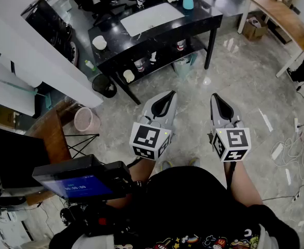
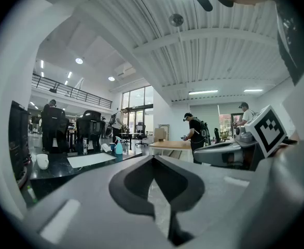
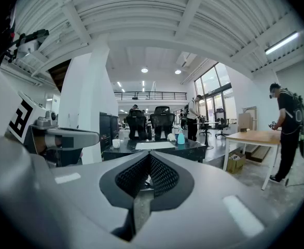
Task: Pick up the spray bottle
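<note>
The spray bottle (image 1: 188, 1) is pale teal with a white head. It stands upright at the far right end of a black table (image 1: 110, 40), beside a white mat (image 1: 152, 17). My left gripper (image 1: 167, 96) and right gripper (image 1: 215, 97) hang side by side over the marble floor, well short of the table, both shut and holding nothing. In the left gripper view the bottle (image 2: 119, 147) is small and far beyond the closed jaw tips (image 2: 153, 157). In the right gripper view the bottle (image 3: 181, 137) stands on the table past the closed tips (image 3: 150, 155).
A white cup (image 1: 99, 42) sits on the table's left end, with small items on its lower shelf. A black bin (image 1: 105, 85) and a pink basket (image 1: 86, 119) stand at the left. A wooden table (image 1: 281, 14), a cardboard box (image 1: 254, 27), floor cables (image 1: 292, 139) and a standing person (image 3: 287, 134) are at the right.
</note>
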The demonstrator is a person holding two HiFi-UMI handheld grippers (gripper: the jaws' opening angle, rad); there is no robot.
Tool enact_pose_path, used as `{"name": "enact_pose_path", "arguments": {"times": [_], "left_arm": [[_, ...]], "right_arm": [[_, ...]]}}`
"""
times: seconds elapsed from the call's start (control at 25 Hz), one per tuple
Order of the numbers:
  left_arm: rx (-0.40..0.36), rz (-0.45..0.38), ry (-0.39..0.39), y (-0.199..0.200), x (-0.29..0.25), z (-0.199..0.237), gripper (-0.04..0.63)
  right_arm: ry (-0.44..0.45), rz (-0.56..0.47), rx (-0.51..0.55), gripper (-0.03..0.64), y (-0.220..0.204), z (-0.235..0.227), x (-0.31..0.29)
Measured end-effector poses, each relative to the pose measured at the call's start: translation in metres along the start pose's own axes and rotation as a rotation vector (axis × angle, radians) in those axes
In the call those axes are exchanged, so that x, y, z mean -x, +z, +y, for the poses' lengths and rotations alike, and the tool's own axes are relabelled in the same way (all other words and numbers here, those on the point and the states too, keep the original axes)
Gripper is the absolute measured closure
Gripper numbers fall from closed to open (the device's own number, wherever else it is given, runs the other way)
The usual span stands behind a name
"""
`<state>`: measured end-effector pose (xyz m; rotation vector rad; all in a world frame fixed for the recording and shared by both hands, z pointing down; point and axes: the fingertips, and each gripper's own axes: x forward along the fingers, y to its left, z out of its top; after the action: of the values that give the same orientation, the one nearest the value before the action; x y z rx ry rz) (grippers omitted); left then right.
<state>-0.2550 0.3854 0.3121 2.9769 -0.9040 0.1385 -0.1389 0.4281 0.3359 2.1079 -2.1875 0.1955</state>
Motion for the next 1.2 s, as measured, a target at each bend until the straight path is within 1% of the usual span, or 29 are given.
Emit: {"name": "enact_pose_path", "arguments": {"times": [0.24,0.4,0.64,0.8,0.88,1.0,1.08,1.2], "left_arm": [[0.003,0.008,-0.013,-0.001,-0.013,-0.012,0.595],[0.011,0.011,-0.004,-0.004,-0.032,-0.021,0.595],[0.007,0.01,0.013,-0.014,-0.083,-0.038,0.595],[0.016,0.019,0.016,-0.015,-0.123,-0.031,0.595],[0.007,0.011,0.018,-0.014,-0.142,-0.018,0.595],[0.005,-0.004,0.023,-0.017,-0.178,0.012,0.595],[0.008,-0.007,0.02,-0.018,-0.209,0.04,0.595],[0.033,-0.002,0.003,-0.018,-0.27,0.093,0.595]], "right_arm": [[-0.021,-0.018,-0.013,0.592,0.001,-0.017,0.004],[-0.021,-0.007,-0.019,0.592,-0.006,-0.039,0.004],[0.015,-0.015,-0.007,0.592,-0.017,-0.087,-0.011],[0.019,-0.013,0.0,0.592,-0.014,-0.113,-0.042],[0.028,-0.019,0.008,0.592,-0.013,-0.123,-0.064],[0.028,-0.018,0.003,0.592,-0.016,-0.142,-0.11],[0.029,-0.011,0.003,0.592,-0.015,-0.153,-0.151],[0.033,0.014,0.008,0.592,-0.008,-0.171,-0.228]]}}
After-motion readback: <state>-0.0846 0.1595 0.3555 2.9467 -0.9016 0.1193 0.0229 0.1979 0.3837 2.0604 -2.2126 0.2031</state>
